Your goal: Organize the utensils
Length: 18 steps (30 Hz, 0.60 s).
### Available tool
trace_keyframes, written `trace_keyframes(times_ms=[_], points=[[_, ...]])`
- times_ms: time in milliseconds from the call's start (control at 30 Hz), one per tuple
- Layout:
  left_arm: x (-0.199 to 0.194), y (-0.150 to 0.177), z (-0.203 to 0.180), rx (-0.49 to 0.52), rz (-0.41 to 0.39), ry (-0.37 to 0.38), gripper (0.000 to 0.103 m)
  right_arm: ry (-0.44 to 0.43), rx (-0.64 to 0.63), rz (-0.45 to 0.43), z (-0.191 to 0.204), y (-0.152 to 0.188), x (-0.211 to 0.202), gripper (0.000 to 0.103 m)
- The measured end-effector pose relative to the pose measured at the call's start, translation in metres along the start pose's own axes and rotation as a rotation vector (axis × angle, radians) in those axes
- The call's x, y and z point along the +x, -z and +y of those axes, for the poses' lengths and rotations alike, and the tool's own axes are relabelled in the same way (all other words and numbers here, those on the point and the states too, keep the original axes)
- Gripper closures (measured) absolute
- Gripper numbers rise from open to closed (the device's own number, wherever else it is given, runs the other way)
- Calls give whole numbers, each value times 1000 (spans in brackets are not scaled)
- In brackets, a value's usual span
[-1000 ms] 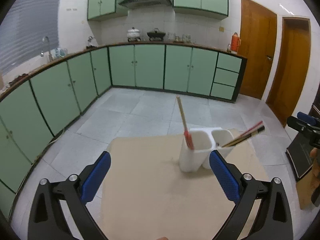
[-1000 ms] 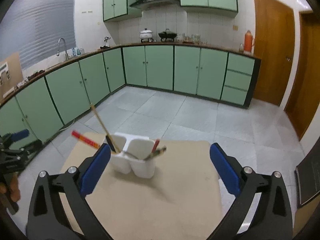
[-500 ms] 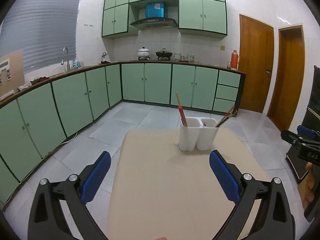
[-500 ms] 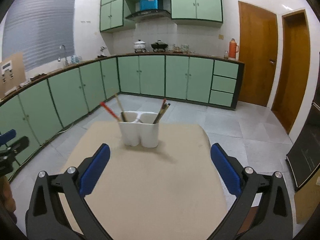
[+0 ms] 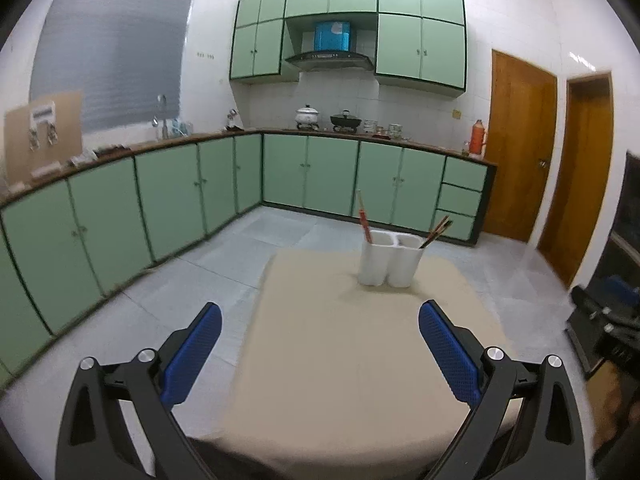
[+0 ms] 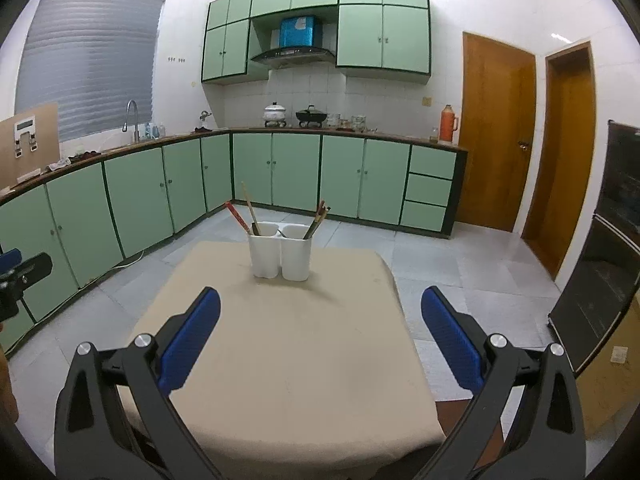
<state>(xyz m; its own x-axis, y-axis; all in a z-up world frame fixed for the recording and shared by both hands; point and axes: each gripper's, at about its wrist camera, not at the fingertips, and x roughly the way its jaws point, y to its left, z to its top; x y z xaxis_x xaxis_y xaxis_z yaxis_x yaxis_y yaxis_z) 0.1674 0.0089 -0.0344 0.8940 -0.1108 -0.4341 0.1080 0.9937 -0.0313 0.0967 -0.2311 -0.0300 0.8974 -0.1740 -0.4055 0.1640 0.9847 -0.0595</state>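
Utensils are gathered in a white two-cell holder (image 6: pixel 280 255) that stands upright on the beige table (image 6: pixel 288 360), near the table's far edge. In the right wrist view the holder's left cell carries a red chopstick (image 6: pixel 237 218) and a pale wooden one (image 6: pixel 250 209), both leaning left; its right cell carries dark chopsticks (image 6: pixel 318 218) leaning right. The left wrist view shows the same holder (image 5: pixel 389 263) with the red stick (image 5: pixel 364 222) nearly upright.

Compared with a second ago, both cameras have drawn back and risen: the holder then sat close between the blue pads and now lies well beyond them, smaller in view, its sticks in the same cells.

Left gripper (image 5: pixel 319 350) and right gripper (image 6: pixel 320 340) each have their jaws spread wide, holding nothing, over the table's near part, well apart from the holder. Between the grippers and the holder the cloth is bare. Grey floor tiles (image 6: pixel 460 264) surround the table, with green cabinets (image 6: pixel 140 196) beyond the holder.
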Motion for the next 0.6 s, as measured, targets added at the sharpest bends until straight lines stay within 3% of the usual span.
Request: trace_keyframes(times_ms=[600], points=[[-125,62,19,-55,-29,-116,6,6,36,-30,3,38,-112,6]])
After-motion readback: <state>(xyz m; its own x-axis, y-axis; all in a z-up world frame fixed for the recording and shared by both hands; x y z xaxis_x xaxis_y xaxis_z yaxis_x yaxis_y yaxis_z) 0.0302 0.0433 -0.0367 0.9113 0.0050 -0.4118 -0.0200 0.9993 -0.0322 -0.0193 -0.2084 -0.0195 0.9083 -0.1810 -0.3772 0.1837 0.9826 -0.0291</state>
